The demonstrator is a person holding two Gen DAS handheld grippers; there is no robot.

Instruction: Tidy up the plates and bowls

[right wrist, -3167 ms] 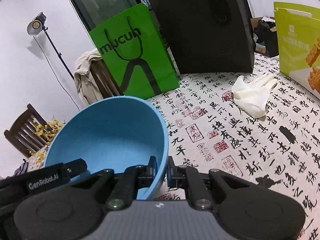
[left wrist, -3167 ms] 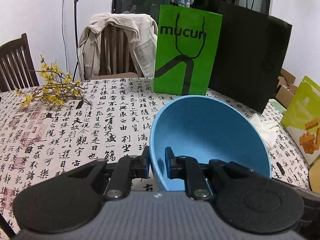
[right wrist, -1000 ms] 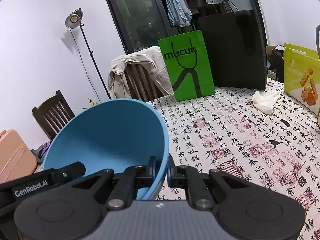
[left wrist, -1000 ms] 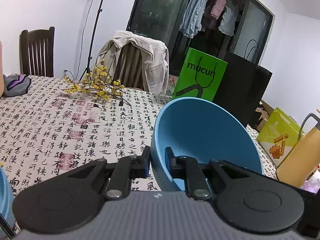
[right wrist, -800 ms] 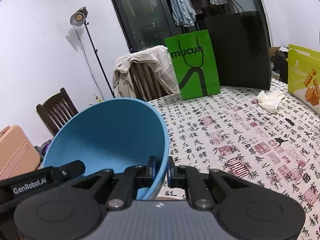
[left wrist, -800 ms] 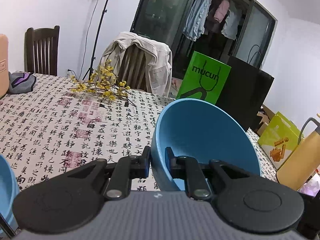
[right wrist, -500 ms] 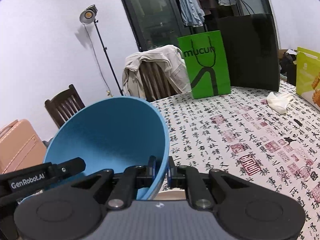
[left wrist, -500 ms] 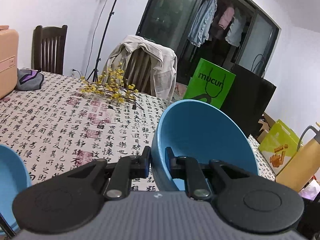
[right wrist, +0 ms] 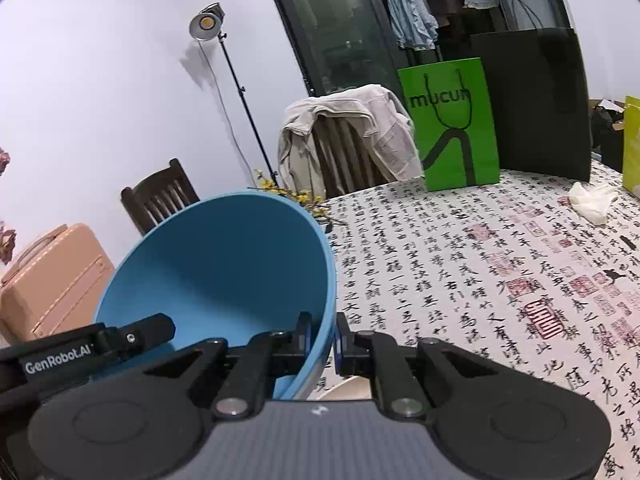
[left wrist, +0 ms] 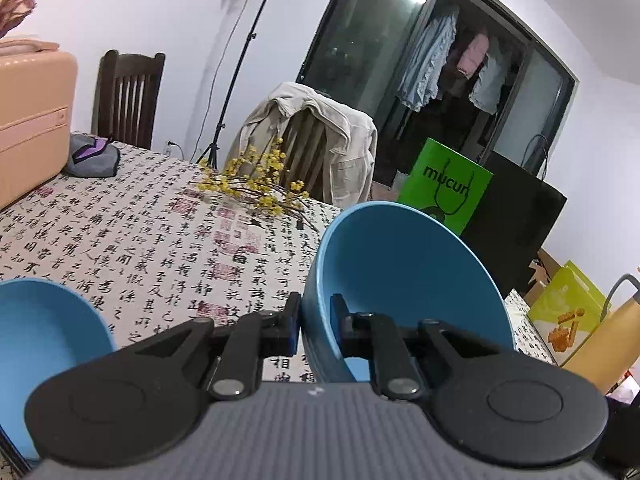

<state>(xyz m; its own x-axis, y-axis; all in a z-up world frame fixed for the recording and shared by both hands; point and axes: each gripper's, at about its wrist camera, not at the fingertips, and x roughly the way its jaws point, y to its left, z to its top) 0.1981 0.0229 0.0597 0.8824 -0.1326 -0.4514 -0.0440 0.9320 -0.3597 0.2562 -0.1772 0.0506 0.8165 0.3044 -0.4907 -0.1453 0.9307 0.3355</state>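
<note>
One large blue bowl [left wrist: 404, 276] is carried between both grippers above the table. My left gripper [left wrist: 316, 322] is shut on the bowl's left rim, one finger inside and one outside. In the right wrist view the same blue bowl [right wrist: 224, 268] fills the lower left, and my right gripper [right wrist: 322, 338] is shut on its right rim. The left gripper's body [right wrist: 92, 346] shows at the bowl's far side. A second blue bowl [left wrist: 44, 344] sits on the table at the lower left of the left wrist view. A pale plate edge [right wrist: 344, 394] peeks out under the right gripper.
The table has a calligraphy-print cloth [left wrist: 160, 232]. On it lie yellow flower sprigs [left wrist: 256, 184], a grey pouch [left wrist: 94, 156], a green paper bag [right wrist: 452, 128], a black bag [right wrist: 536, 100], a white cloth [right wrist: 592, 198] and a yellow jug [left wrist: 600, 344]. A peach suitcase [left wrist: 28, 120] and chairs stand behind.
Both grippers have carried the bowl back toward the near side and leftward; the bags look farther away. The second blue bowl has come into view at the lower left of the left wrist view.
</note>
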